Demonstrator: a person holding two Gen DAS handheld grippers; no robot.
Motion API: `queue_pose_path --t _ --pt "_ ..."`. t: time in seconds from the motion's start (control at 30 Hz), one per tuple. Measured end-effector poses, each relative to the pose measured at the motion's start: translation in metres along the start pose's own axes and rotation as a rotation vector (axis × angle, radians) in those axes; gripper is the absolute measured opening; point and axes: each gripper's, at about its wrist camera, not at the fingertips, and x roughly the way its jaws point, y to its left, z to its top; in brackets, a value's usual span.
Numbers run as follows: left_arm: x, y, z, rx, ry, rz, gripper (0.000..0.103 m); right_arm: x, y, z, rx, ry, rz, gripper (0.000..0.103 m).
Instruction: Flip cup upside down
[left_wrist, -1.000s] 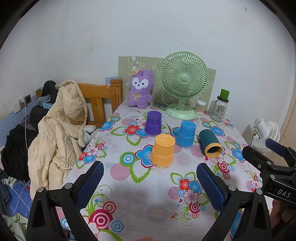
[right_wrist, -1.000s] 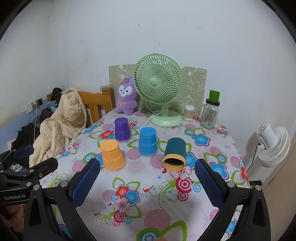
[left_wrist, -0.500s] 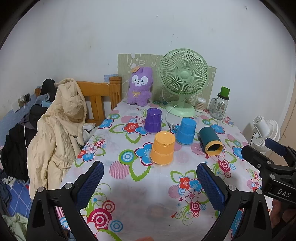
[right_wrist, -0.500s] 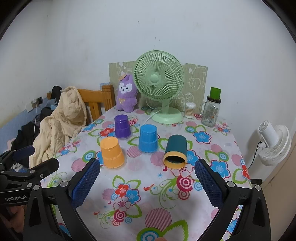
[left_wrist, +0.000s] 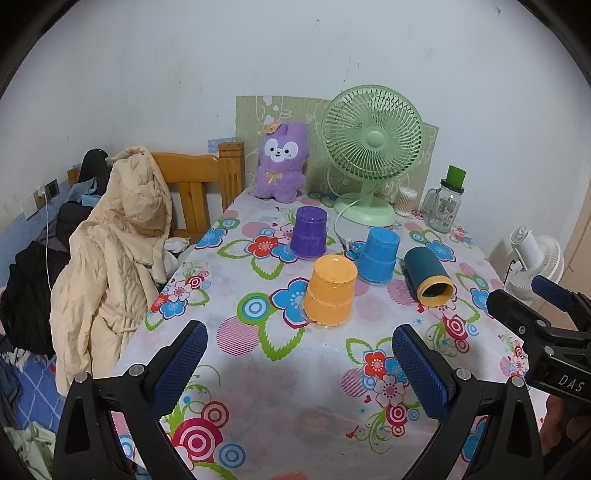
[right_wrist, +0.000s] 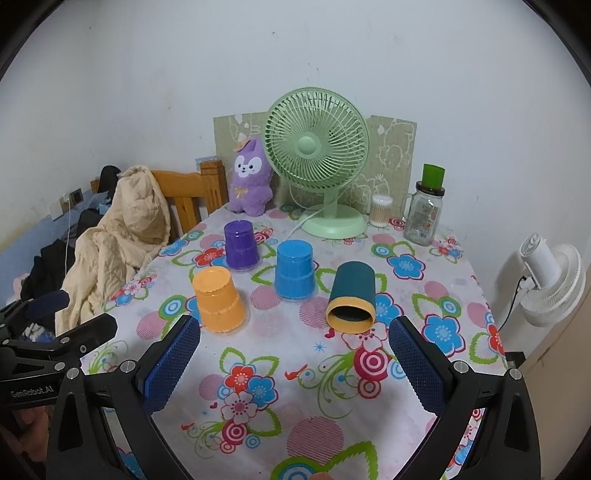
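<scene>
I hold my left gripper (left_wrist: 297, 363) and right gripper (right_wrist: 293, 360) side by side, both jaws spread wide, gripping nothing.

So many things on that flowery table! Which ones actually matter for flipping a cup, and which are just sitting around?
For the job:
- dark teal plastic cup with a yellow rim, lying on its side
- right tool, open
- left tool, open

Just lying about:
- orange plastic cup, blue plastic cup and purple plastic cup, all upside down
- green desk fan
- purple plush rabbit
- glass jar with a green lid
</scene>
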Motion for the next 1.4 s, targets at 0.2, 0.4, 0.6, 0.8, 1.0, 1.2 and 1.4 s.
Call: queue_pose_path --t 0.2,0.4,0.6,0.8,1.0,1.2,1.4 --pt "0.01 -0.003 0.0 0.005 0.018 -0.002 0.101 0.015 -0.006 -0.003 0.009 0.035 0.009 0.103" --pt "0.033 -0.011 -0.002 0.029 0.063 -0.012 0.101 0.043 -0.026 -0.01 0.055 0.089 -0.007 0.103" --pt "0.06 -0.024 0.001 0.065 0.108 -0.038 0.101 0.083 -0.05 -0.008 0.062 0.158 -0.038 0.103" --pt "0.099 -0.041 0.012 0.109 0.153 -0.049 0.101 0.134 -0.07 0.009 0.068 0.226 -0.041 0.103" --pt "0.128 -0.048 0.021 0.136 0.182 -0.041 0.101 0.184 -0.085 0.024 0.08 0.32 -0.046 0.103" --pt "0.146 -0.047 0.023 0.117 0.209 -0.051 0.101 0.23 -0.096 0.032 0.095 0.421 -0.036 0.103" --pt "0.162 -0.057 0.029 0.133 0.225 -0.077 0.101 0.245 -0.091 0.031 0.076 0.459 -0.029 0.103"
